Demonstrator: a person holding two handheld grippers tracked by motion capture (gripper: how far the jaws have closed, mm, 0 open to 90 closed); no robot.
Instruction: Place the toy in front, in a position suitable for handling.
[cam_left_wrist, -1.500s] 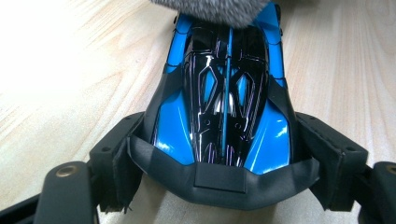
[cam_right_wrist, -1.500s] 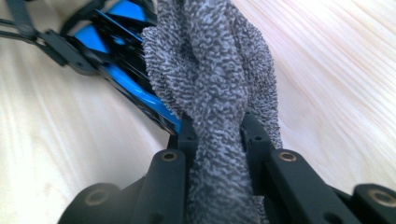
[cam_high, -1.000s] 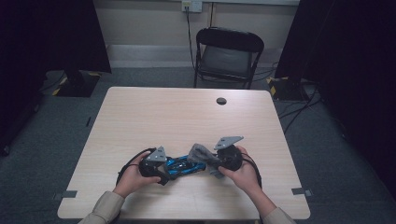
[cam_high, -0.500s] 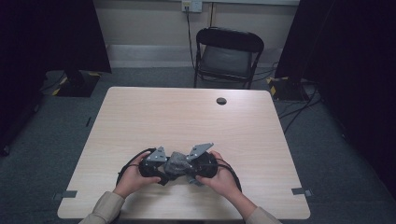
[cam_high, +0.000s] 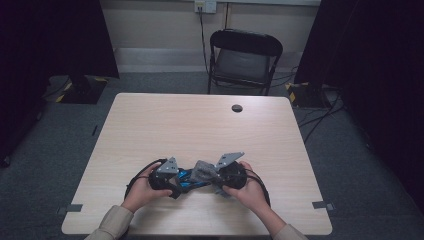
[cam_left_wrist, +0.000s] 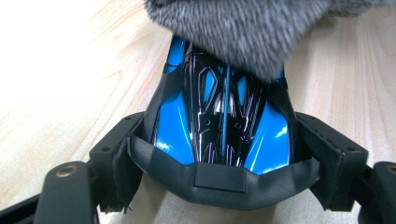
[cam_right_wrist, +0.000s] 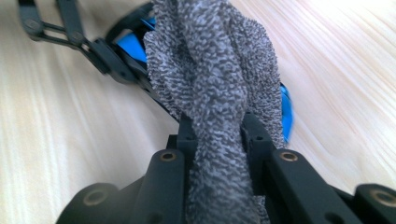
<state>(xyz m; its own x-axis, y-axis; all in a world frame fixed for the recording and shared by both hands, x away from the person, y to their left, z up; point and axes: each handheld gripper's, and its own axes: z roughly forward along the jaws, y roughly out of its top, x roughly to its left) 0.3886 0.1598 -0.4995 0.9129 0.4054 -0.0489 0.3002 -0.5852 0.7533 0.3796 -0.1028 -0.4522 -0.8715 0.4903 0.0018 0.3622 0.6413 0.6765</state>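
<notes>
A blue and black toy car (cam_left_wrist: 219, 126) lies low over the table, and my left gripper (cam_left_wrist: 219, 165) is shut on its sides. My right gripper (cam_right_wrist: 217, 135) is shut on a grey knitted cloth (cam_right_wrist: 215, 70). The cloth rests on the far end of the toy car (cam_right_wrist: 133, 49). In the high view both grippers meet near the table's front edge: left gripper (cam_high: 172, 181), right gripper (cam_high: 216, 179), the cloth (cam_high: 202, 171) between them over the car (cam_high: 187, 176). Much of the car is hidden under the cloth.
The light wooden table (cam_high: 200, 125) has a small black round cap (cam_high: 237, 108) at its far side. A black folding chair (cam_high: 243, 55) stands behind the table. Cables trail from both grippers onto the tabletop.
My right gripper swept the cloth left over the car, then drew back a little to the right. The left gripper and the car stayed in place.
</notes>
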